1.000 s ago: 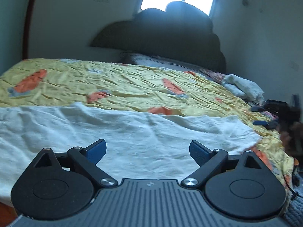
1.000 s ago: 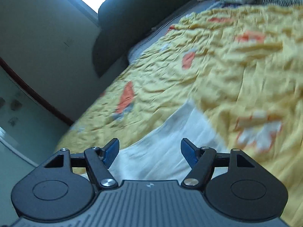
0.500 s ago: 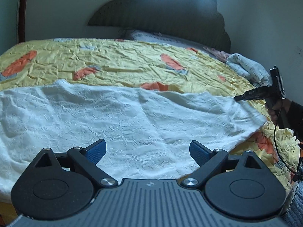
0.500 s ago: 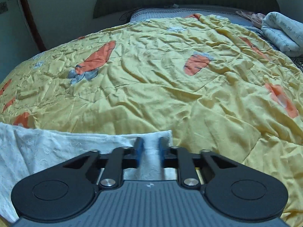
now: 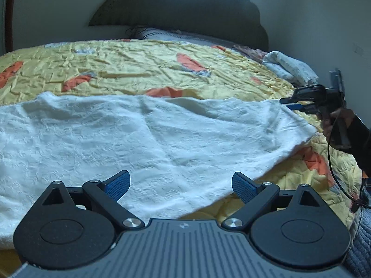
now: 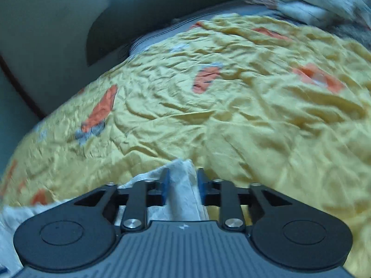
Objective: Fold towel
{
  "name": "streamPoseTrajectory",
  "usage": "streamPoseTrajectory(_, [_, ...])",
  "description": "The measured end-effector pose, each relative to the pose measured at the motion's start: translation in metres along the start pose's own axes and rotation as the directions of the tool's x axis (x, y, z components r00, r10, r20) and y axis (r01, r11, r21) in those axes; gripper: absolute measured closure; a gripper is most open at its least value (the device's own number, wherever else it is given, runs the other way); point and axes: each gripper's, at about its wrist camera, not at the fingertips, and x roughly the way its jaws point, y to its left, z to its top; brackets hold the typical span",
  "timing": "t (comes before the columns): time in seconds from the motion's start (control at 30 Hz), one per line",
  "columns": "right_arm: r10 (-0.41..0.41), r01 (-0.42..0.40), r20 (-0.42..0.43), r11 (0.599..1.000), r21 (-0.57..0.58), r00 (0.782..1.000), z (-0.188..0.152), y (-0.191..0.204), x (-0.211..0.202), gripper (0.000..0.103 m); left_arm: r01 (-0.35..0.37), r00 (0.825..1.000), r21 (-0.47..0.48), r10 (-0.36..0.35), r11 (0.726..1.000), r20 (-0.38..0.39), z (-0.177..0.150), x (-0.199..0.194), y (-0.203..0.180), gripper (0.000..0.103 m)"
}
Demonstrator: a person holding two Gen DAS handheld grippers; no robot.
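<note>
Now the white towel (image 5: 143, 139) lies spread on the yellow bedspread (image 5: 139, 69). Left gripper (image 5: 180, 183) hovers over its near edge, jaws wide and empty. Right gripper (image 6: 182, 183) is opening, the towel's far corner between its pads.

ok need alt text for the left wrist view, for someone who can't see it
A white towel lies spread across a yellow bedspread with orange shapes, seen over the left gripper, whose blue-padded jaws stand wide open above the towel's near edge. At the right edge, a hand holds the right gripper at the towel's far corner. A dark headboard stands behind.
</note>
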Motion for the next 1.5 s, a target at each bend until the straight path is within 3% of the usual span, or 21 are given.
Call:
streamPoseTrajectory(0.07, [0.075,-0.086,0.085,0.987,0.135,0.994,-0.013,-0.018,-0.036,0.026,0.003,1.000,0.000,-0.003,1.000,0.011,0.001,-0.005,-0.001,0.007])
streamPoseTrajectory(0.2, [0.161,-0.196,0.128,0.920,0.340,0.979,-0.052,-0.050,-0.083,0.024,0.013,1.000,-0.006,-0.013,1.000,0.014,0.004,-0.007,0.000,0.007])
streamPoseTrajectory(0.3, [0.172,-0.178,0.052,0.890,0.421,0.984,-0.076,-0.058,-0.083,0.024,0.024,1.000,-0.005,-0.024,1.000,0.013,0.007,-0.005,-0.003,0.007])
streamPoseTrajectory(0.4, [0.148,-0.131,-0.010,0.903,0.410,0.989,-0.086,-0.052,-0.072,0.024,0.044,0.999,0.008,-0.044,0.999,0.024,0.012,-0.006,-0.012,0.007])
streamPoseTrajectory(0.67, [0.118,-0.110,0.002,0.923,0.368,0.993,-0.078,-0.033,-0.049,0.024,0.059,0.997,0.042,-0.061,0.997,0.039,0.007,-0.017,-0.023,0.006])
streamPoseTrajectory(0.73, [0.070,-0.068,0.005,0.947,0.314,0.998,-0.076,-0.022,-0.045,0.028,0.051,0.998,0.030,-0.052,0.998,0.023,0.005,-0.015,-0.021,0.006])
streamPoseTrajectory(0.87, [-0.073,0.073,-0.005,0.984,0.163,0.997,-0.079,0.004,-0.038,0.050,0.051,0.999,0.023,-0.052,0.998,0.015,0.007,-0.015,-0.020,0.006])
streamPoseTrajectory(1.13, [-0.135,0.133,0.018,0.989,0.062,0.991,-0.085,0.014,-0.033,0.070,0.079,0.997,0.063,-0.079,0.995,0.005,0.014,-0.009,-0.038,0.006])
streamPoseTrajectory(1.5, [-0.184,0.185,0.028,0.981,-0.050,0.983,-0.088,0.026,-0.032,0.072,0.100,0.995,0.081,-0.101,0.992,0.015,0.014,-0.011,-0.048,0.006])
